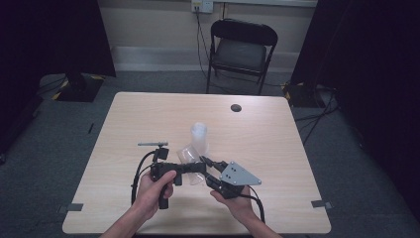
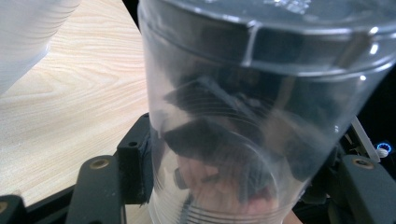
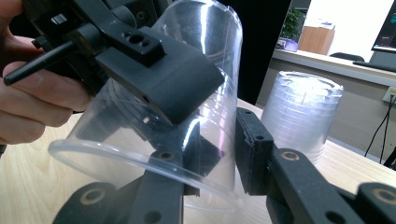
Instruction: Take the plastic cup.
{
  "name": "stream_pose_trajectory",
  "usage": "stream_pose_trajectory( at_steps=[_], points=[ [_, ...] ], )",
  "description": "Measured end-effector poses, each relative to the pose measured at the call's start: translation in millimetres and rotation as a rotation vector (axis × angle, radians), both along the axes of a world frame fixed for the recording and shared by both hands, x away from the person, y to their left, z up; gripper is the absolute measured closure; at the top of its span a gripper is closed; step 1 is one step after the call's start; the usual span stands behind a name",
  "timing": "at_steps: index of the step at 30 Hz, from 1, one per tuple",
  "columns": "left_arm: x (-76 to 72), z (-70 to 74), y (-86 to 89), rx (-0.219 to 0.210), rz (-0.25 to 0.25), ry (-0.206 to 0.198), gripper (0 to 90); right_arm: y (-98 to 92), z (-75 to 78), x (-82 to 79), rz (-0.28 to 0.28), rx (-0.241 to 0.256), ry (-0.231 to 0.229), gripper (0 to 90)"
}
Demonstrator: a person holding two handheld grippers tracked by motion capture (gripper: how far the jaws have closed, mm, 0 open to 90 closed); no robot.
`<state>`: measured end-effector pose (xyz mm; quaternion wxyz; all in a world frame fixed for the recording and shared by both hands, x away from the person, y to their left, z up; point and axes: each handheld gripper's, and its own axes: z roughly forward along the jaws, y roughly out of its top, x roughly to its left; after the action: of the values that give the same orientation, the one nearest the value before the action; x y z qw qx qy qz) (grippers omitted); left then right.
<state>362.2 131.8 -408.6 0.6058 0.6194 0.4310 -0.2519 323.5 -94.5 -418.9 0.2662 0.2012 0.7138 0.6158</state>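
One clear cup [image 3: 154,116] is off the stack [image 3: 301,112] and held above the desk [image 1: 148,119], clamped in the left tool [image 1: 195,168]. The right tool [image 3: 219,154] straddles its rim, jaws apart (not yet gripping). Placing it remains, I judge.

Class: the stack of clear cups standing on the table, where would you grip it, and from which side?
Grip the stack of cups low on its round wall, coming in level from the side. It stands mouth-down, so no rim is open to pinch.
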Motion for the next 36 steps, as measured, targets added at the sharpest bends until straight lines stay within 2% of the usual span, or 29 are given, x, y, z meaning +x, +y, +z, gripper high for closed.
stream_pose_trajectory(
  at_steps=[4,8,15,17,19,22,28,30,36],
  points=[
    [-0.5,-0.3,-1.3,-0.024,-0.008,-0.007,35.5,-0.1,0.6,-0.2,-0.01,0.023,-0.008,78.8],
    [-1.0,-0.9,-3.7,-0.016,-0.021,-0.017,32.5,-0.5,0.8,-1.5,-0.027,0.045,-0.025,82.4],
    [1.1,-0.9,-1.0,-0.028,0.006,-0.03,27.8,-2.8,1.5,-1.2,-0.044,0.032,-0.026,87.9],
    [1.6,-1.1,-0.8,-0.027,-0.002,-0.055,25.9,-1.8,2.3,-4.3,-0.057,0.028,-0.035,89.0],
    [1.9,0.1,0.0,-0.028,0.007,-0.054,23.6,-0.8,4.1,-6.8,-0.063,0.017,-0.038,89.3],
    [2.2,1.8,2.4,-0.013,0.012,-0.082,23.7,-1.7,5.4,-6.5,-0.062,0.016,-0.039,89.8],
    [2.7,3.2,4.0,0.009,0.026,-0.114,20.5,-2.2,4.8,-6.3,-0.047,0.011,-0.006,90.0],
    [3.2,3.3,4.4,0.006,0.031,-0.109,19.6,-2.8,4.4,-6.6,-0.043,0.012,0.006,90.0],
    [4.8,3.2,7.6,0.022,0.043,-0.129,16.4,-5.5,3.7,-6.9,-0.038,0.012,0.022,90.0]
  ],
)
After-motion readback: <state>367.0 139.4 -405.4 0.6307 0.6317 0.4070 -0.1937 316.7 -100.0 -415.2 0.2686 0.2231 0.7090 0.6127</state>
